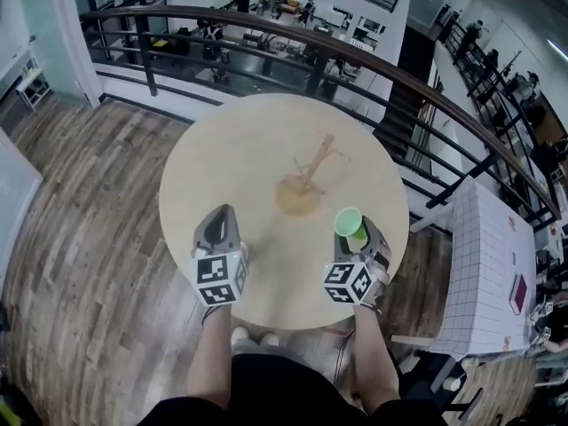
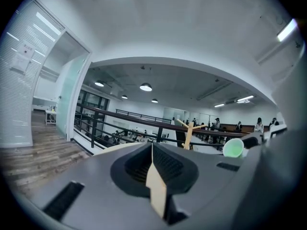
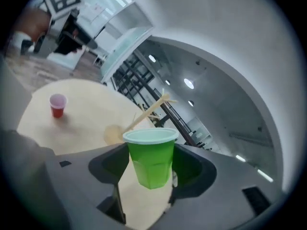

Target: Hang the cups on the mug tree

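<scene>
The right gripper (image 3: 149, 174) pinches a green cup (image 3: 149, 155) with a white rim over the table (image 1: 231, 149), near the tree (image 1: 312, 165) at its middle, a red cup (image 3: 57, 105) stands on the table, and the left gripper (image 2: 152, 150) has its jaws pressed together.

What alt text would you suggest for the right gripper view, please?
The right gripper holds a green cup between its jaws, over a round pale wooden table. Beyond it on the table stand a wooden mug tree and a small red cup.
</scene>
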A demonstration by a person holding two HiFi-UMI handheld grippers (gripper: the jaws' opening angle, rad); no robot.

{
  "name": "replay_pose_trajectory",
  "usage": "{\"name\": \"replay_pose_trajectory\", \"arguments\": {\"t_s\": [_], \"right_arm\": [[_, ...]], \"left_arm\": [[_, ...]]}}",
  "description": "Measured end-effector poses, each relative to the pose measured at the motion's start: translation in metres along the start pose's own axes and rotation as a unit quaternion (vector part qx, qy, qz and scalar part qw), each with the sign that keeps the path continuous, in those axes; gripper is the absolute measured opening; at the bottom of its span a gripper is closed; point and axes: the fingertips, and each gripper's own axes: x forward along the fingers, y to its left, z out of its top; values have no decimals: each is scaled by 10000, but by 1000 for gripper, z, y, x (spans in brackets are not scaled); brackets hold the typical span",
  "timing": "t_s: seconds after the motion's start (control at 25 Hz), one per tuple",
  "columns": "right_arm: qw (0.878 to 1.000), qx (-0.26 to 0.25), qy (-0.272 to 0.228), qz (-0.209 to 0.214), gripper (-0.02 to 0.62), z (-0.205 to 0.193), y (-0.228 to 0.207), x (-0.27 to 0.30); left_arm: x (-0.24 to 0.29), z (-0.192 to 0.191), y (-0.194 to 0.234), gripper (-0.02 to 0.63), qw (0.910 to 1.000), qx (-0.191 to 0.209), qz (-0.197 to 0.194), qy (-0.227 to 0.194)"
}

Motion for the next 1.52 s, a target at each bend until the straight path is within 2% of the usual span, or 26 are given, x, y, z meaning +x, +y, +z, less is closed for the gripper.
{"name": "replay_pose_trajectory", "arguments": {"t_s": [0.12,0.24,0.44,0.6,0.96,1.2,1.52], "right_arm": [[9886,-1170,914,-255,293,-16,-1,14],[9799,-1469,1347,-86,293,-30,9,21],[9747,-1673,1470,195,291,-41,29,32],[9676,-2082,1393,322,291,-33,43,52],[9453,-2707,1760,461,290,-33,54,120],[9396,-2926,1712,481,290,-12,61,154],[9229,-3363,1749,679,291,-4,90,180]], "left_arm": [[0,-1,2,14,10000,-56,26,-8],[1,-3,1,14,9999,-103,15,-16],[1,-7,1,14,9999,-164,29,-37],[-1,-1,11,14,9987,-440,143,-215],[-13,2,39,14,9983,-365,345,-287],[-21,-1,62,14,9977,-293,579,-195],[-25,-12,76,14,9966,-259,779,-60]]}}
